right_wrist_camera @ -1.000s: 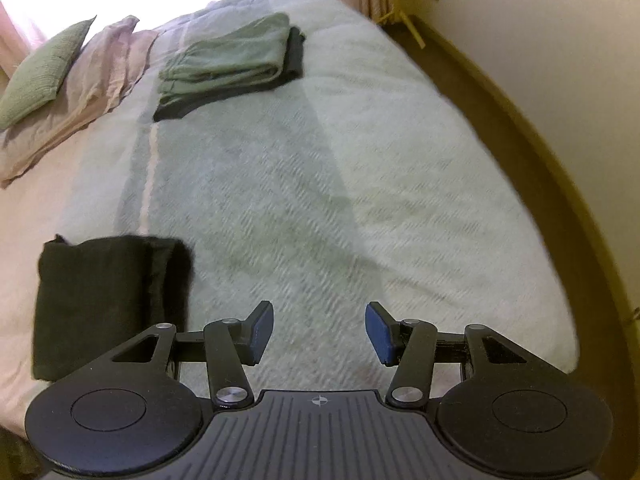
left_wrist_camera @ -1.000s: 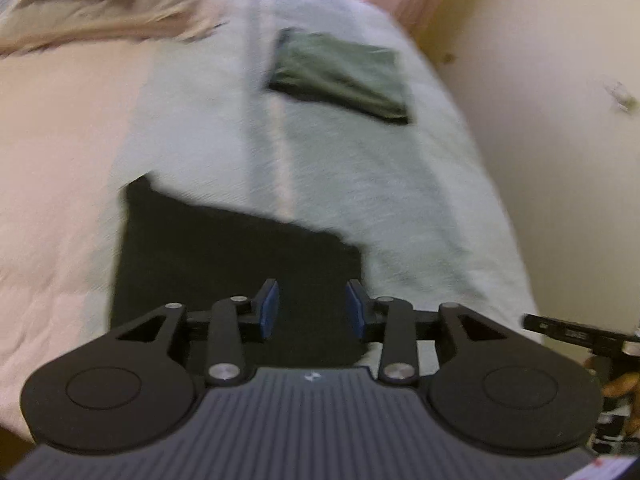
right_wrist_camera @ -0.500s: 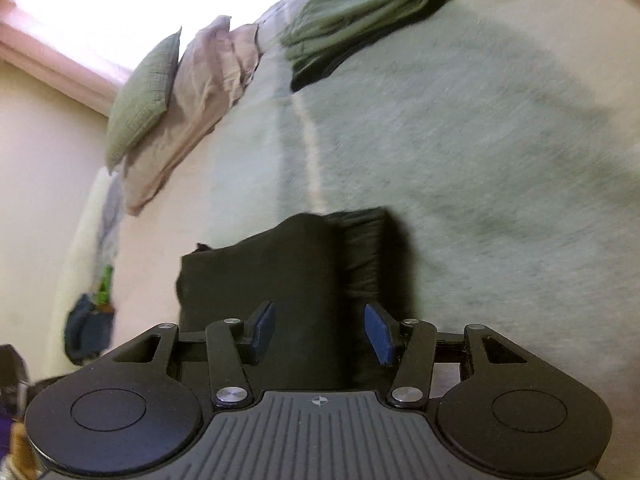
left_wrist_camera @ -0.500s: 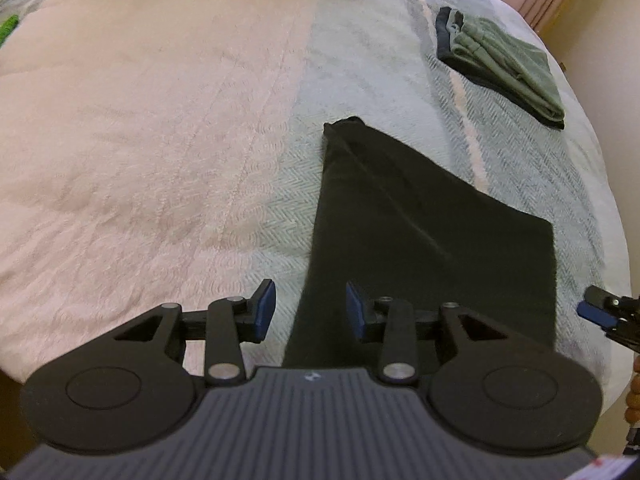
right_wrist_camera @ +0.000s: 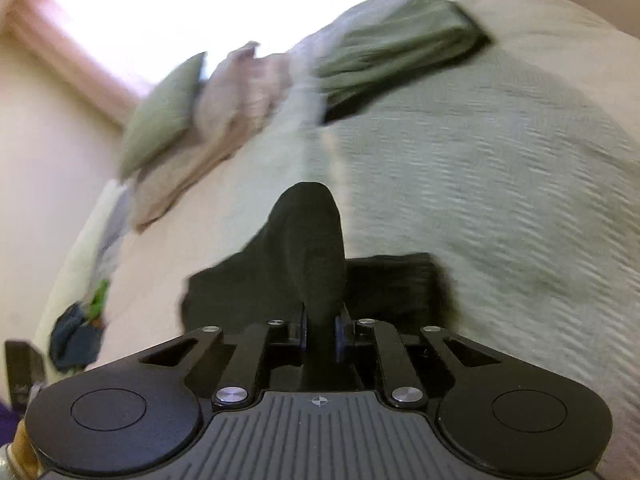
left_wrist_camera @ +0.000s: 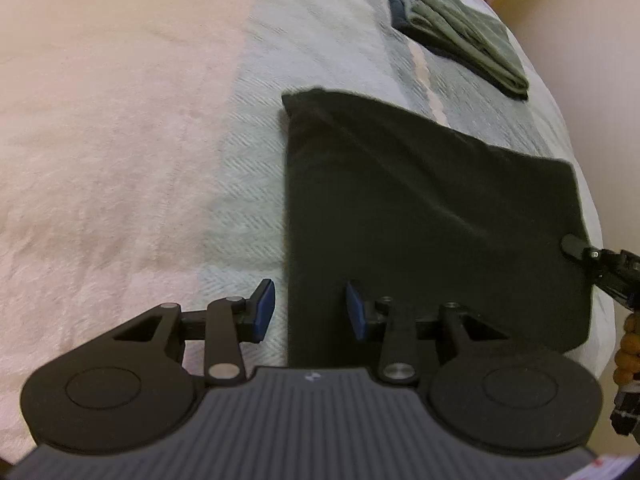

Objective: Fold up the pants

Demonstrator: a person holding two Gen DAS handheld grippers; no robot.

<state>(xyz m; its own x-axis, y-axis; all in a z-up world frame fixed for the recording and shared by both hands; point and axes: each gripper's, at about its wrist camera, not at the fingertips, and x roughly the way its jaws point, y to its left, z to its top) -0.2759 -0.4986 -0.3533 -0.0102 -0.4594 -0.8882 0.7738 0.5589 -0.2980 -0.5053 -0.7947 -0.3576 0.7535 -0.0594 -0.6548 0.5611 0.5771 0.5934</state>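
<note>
My right claw [right_wrist_camera: 320,332] is closing, pinching a raised fold of the flat black fabric pants [left_wrist_camera: 432,208]; my left claw [left_wrist_camera: 310,308] is hovering apart, straddling their edge

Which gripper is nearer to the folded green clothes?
Neither clearly. Both the left gripper and the right gripper are at the black pants, far from the green clothes.

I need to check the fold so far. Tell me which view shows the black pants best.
The left wrist view: the black fabric pants lie spread flat on the bed, edges visible. The right wrist view shows only a pinched fold bulging up between the right hand-held gripper pads, the rest mostly hidden.
</note>
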